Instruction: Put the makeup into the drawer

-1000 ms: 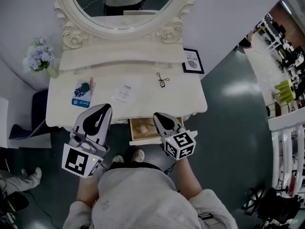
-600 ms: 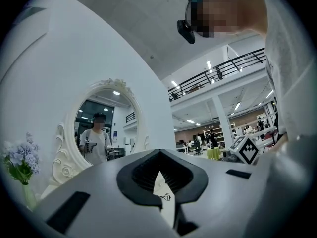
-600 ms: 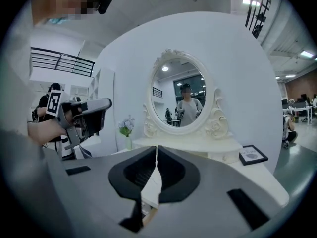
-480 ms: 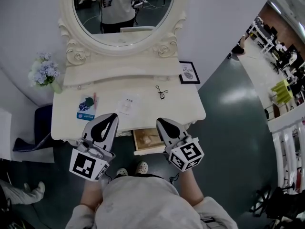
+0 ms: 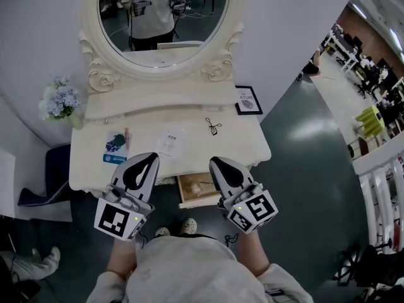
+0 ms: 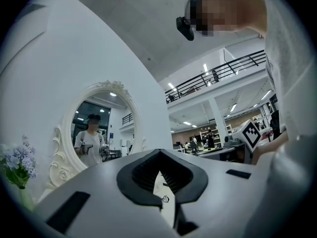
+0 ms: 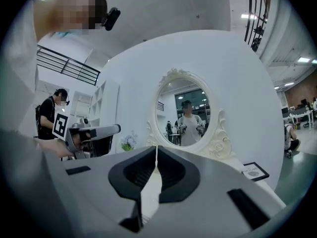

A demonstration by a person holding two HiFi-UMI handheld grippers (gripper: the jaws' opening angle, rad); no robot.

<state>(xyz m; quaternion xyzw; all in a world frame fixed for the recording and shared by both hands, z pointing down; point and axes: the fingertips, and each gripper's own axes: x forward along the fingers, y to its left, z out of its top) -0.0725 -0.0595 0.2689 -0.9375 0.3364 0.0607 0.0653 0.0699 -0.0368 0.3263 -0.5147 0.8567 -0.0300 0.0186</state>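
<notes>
A white dressing table point(image 5: 252, 141) carries a blue packet point(image 5: 114, 148) with a pink stick point(image 5: 126, 134) beside it, a white sachet point(image 5: 170, 141) and a small black wire-like item point(image 5: 213, 126). Under its front edge a wooden drawer point(image 5: 196, 188) stands open between my grippers, with something pale inside that is too small to make out. My left gripper point(image 5: 150, 158) point(image 6: 159, 152) hangs at the table's front edge, left of the drawer, shut and empty. My right gripper point(image 5: 218, 161) point(image 7: 157, 148) is at the drawer's right side, shut and empty.
An oval mirror point(image 5: 164, 17) in a carved frame rises behind the table. A vase of blue flowers point(image 5: 58, 100) stands at the back left and a small framed picture point(image 5: 247, 100) at the back right. A dark stool point(image 5: 53, 163) sits left of the table. My feet point(image 5: 177, 228) are below the drawer.
Both grippers have drawn back a little from the table toward my body, still shut. The head view has tilted up, so more of the mirror shows.
</notes>
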